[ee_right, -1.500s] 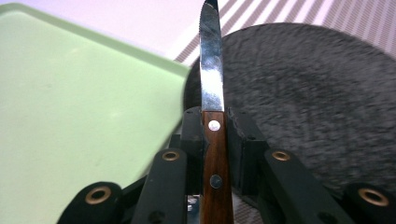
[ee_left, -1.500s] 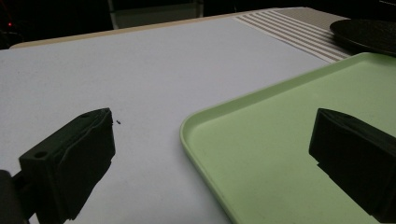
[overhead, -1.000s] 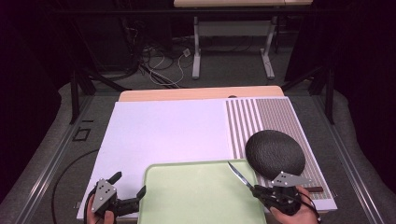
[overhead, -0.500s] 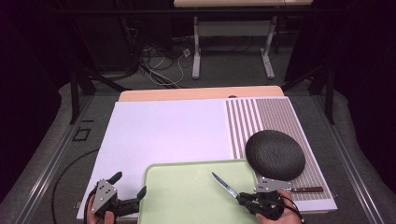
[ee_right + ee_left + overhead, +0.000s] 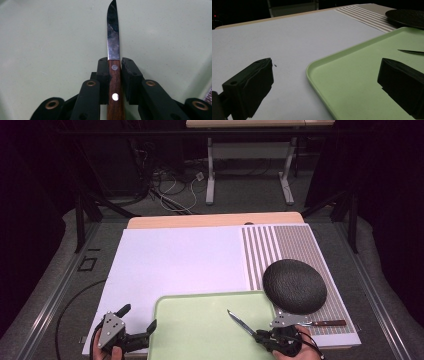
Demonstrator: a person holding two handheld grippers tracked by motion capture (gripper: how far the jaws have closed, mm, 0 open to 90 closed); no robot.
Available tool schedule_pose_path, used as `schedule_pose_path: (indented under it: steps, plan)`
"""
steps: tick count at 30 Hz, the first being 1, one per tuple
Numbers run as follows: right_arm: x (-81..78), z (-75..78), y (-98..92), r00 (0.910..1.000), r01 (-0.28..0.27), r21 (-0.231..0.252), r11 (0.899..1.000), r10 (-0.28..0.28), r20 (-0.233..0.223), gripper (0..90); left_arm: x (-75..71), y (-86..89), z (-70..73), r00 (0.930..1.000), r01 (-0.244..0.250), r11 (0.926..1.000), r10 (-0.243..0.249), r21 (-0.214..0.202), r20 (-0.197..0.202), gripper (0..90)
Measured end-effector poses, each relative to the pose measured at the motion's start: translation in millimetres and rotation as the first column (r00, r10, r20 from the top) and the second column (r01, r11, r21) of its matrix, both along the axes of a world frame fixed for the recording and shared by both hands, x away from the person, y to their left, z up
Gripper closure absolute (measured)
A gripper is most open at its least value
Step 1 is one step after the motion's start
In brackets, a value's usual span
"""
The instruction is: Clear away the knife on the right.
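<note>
A steak knife (image 5: 113, 37) with a wooden handle and a serrated blade is clamped by its handle in my right gripper (image 5: 115, 72), which is shut on it. Seen from the high view, that right gripper (image 5: 262, 336) sits at the near right edge of the pale green tray (image 5: 200, 340). The knife (image 5: 240, 322) points away and to the left, low over the tray. My left gripper (image 5: 137, 317) stands open at the tray's near left corner with nothing between its jaws. In the left gripper view the tray rim (image 5: 312, 72) runs between the jaws of the left gripper (image 5: 327, 67), and the knife tip (image 5: 412, 51) shows at the right.
A dark round plate (image 5: 295, 286) lies on the striped placemat (image 5: 280, 245) just beyond my right gripper. A second wooden-handled utensil (image 5: 327, 323) lies on the mat at the plate's near side. A white sheet (image 5: 175, 260) covers the table behind the tray.
My right gripper has carried the knife left and down, from beside the plate to low over the tray. The left gripper has stayed where it was.
</note>
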State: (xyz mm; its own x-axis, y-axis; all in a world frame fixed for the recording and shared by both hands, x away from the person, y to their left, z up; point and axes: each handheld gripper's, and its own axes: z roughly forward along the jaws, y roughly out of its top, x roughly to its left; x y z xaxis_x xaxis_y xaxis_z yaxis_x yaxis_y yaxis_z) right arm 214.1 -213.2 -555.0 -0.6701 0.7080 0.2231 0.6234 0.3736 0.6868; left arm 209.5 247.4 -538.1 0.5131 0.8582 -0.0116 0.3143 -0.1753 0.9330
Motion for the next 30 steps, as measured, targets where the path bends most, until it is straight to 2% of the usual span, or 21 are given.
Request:
schedule_pose_path:
  steps: [3,4,5,6,7,8,10,12,14,17,20,21,23,28,30]
  plan:
    - [0.2,0.0,-0.9,1.0000,0.004,0.003,1.000,-0.004,-0.002,75.3,0.1,0.2,0.0,1.0000,0.000,1.0000,0.000,0.000,0.000,0.5]
    - [0.4,-1.1,-0.6,0.9998,0.015,0.022,1.000,-0.016,0.014,73.3,0.1,0.2,0.0,1.0000,-0.001,1.0000,0.001,0.000,0.000,0.5]
    - [0.4,1.3,-2.1,0.9999,0.010,0.008,1.000,-0.010,0.003,71.3,0.1,0.1,-0.1,1.0000,-0.001,1.0000,0.001,0.000,-0.001,0.5]
    - [0.8,0.8,-1.9,0.9995,0.018,0.038,0.999,-0.019,0.026,69.7,0.0,0.0,0.0,1.0000,-0.001,1.0000,0.001,0.001,-0.001,0.5]
    - [1.1,2.5,-3.2,0.9993,0.015,0.024,1.000,-0.016,0.033,68.3,0.1,-0.1,-0.1,1.0000,0.000,1.0000,0.000,0.001,-0.001,0.5]
    - [0.9,3.0,-2.5,0.9989,0.024,0.037,0.999,-0.026,0.040,67.1,0.1,-0.2,-0.1,1.0000,0.000,1.0000,0.000,0.002,-0.002,0.5]
    - [1.6,4.0,-2.9,0.9987,0.009,0.039,0.999,-0.011,0.050,66.0,0.2,-0.3,-0.1,1.0000,0.000,1.0000,0.000,0.004,-0.003,0.5]
    - [1.0,4.4,-1.0,0.9985,0.005,0.059,0.998,-0.008,0.054,65.9,0.1,-0.3,0.0,1.0000,0.000,1.0000,0.000,0.004,-0.002,0.5]
    - [0.5,5.4,1.2,0.9981,0.002,0.058,0.998,-0.006,0.062,66.8,0.1,-0.2,-0.1,1.0000,0.000,1.0000,0.000,0.003,-0.002,0.5]
    - [-0.1,7.5,4.9,0.9960,-0.014,0.069,0.998,0.008,0.089,72.2,0.1,-0.2,-0.1,1.0000,0.000,1.0000,0.000,0.003,-0.002,0.5]
    - [0.9,9.6,8.8,0.9945,-0.039,0.045,0.998,0.034,0.099,80.0,0.3,-0.3,-0.2,1.0000,0.001,1.0000,-0.001,0.004,-0.002,0.5]
    - [0.9,9.6,8.8,0.9945,-0.039,0.045,0.998,0.034,0.099,80.0,0.3,-0.3,-0.2,1.0000,0.001,1.0000,-0.001,0.004,-0.002,0.5]
    - [2.5,8.9,13.4,0.9940,-0.063,0.021,0.998,0.061,0.091,86.6,0.1,-0.2,-0.1,1.0000,0.000,1.0000,0.000,0.003,-0.002,0.5]
    - [3.8,3.4,19.8,0.9929,-0.099,-0.020,0.995,0.100,0.065,90.0,0.3,0.0,-0.2,1.0000,0.001,1.0000,-0.001,0.005,-0.003,0.5]
    - [4.8,0.5,21.2,0.9921,-0.103,-0.036,0.994,0.106,0.067,90.0,0.3,-0.3,-0.3,1.0000,0.001,1.0000,-0.001,0.004,-0.005,0.5]
